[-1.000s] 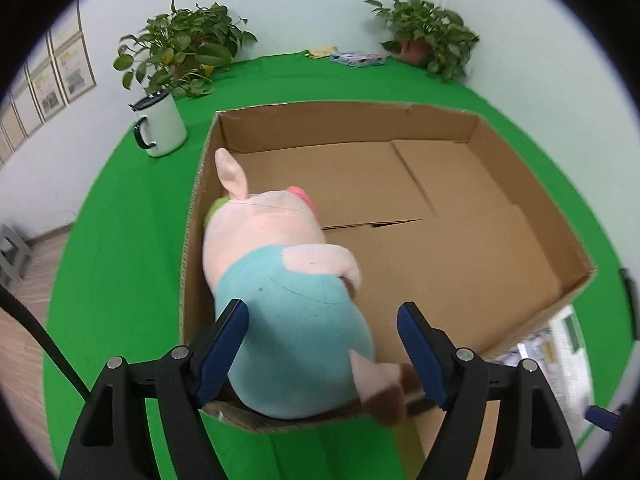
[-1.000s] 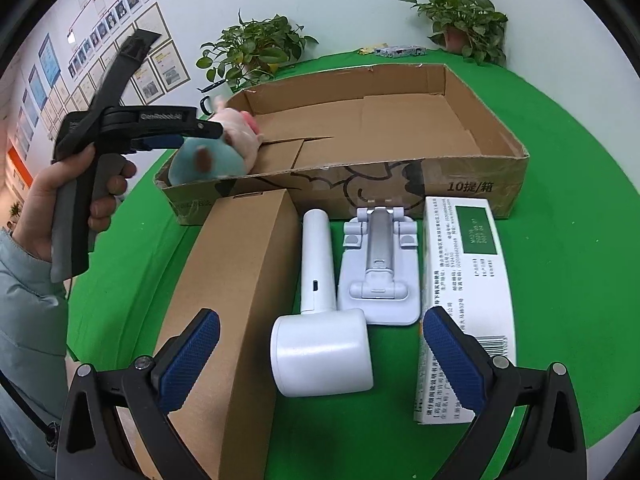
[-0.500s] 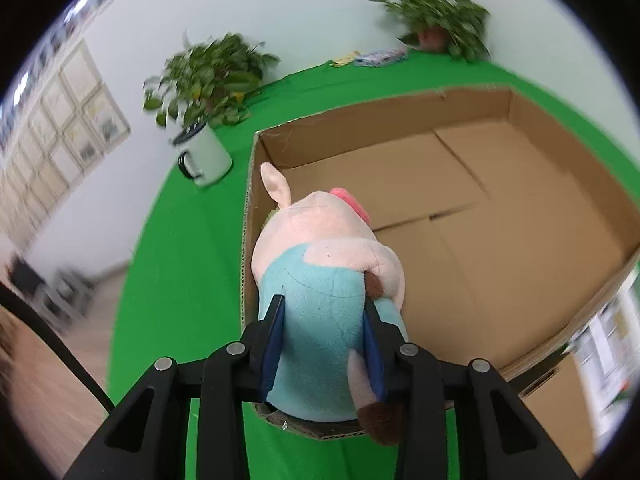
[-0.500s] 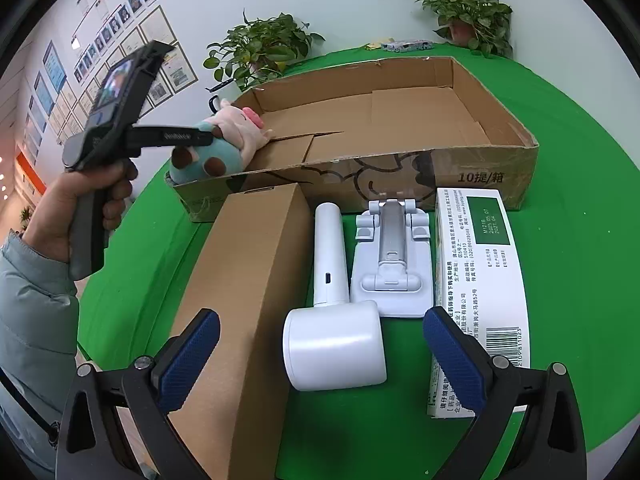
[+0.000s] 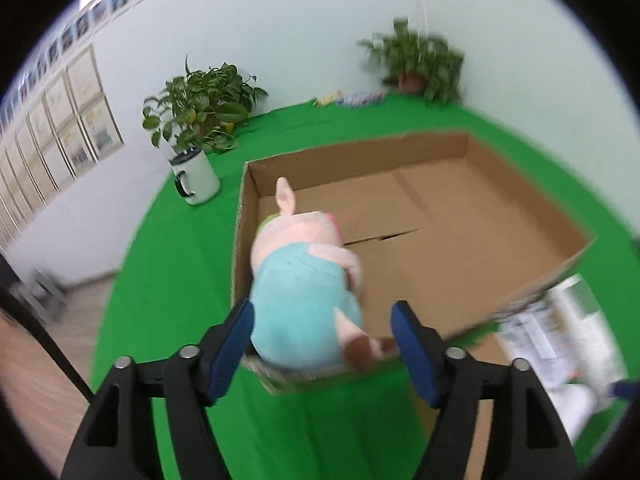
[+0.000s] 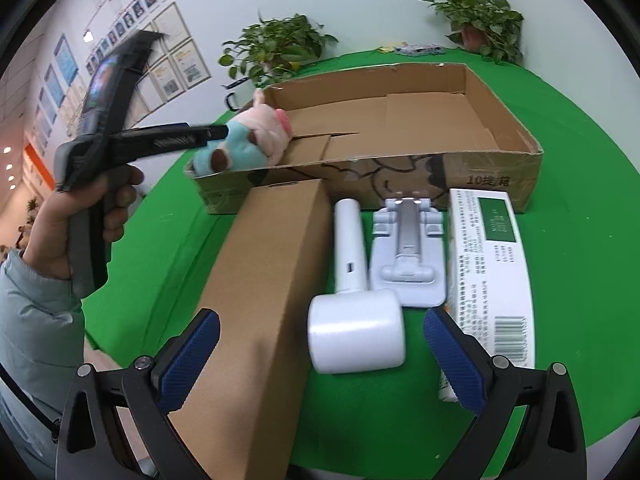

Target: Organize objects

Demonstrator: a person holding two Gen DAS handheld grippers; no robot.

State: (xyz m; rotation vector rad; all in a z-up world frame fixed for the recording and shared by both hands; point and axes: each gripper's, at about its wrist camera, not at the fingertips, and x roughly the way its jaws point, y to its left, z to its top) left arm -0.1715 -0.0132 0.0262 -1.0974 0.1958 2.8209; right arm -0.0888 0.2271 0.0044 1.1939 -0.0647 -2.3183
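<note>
A plush pig [image 5: 304, 288] in a teal shirt lies in the near-left corner of the open cardboard box [image 5: 460, 144], its rear over the rim. My left gripper [image 5: 324, 344] is open, its blue pads either side of the pig's rear without squeezing it. The pig [image 6: 256, 140] and box [image 6: 480, 168] also show in the right wrist view. My right gripper [image 6: 320, 356] is open and empty above a white hair dryer [image 6: 356, 308], between a long brown carton [image 6: 264, 280] and a white-green box [image 6: 492, 264].
A grey phone stand [image 6: 406, 256] lies between the dryer handle and the white-green box. A white mug [image 5: 196, 178] and potted plants [image 5: 200, 108] stand behind the cardboard box on the green table cloth [image 6: 580, 240]. The person's hand [image 6: 80, 216] holds the left gripper.
My left gripper closed on the pig half a second ago and has now opened and pulled back, leaving the pig in the box corner. The right gripper has barely moved.
</note>
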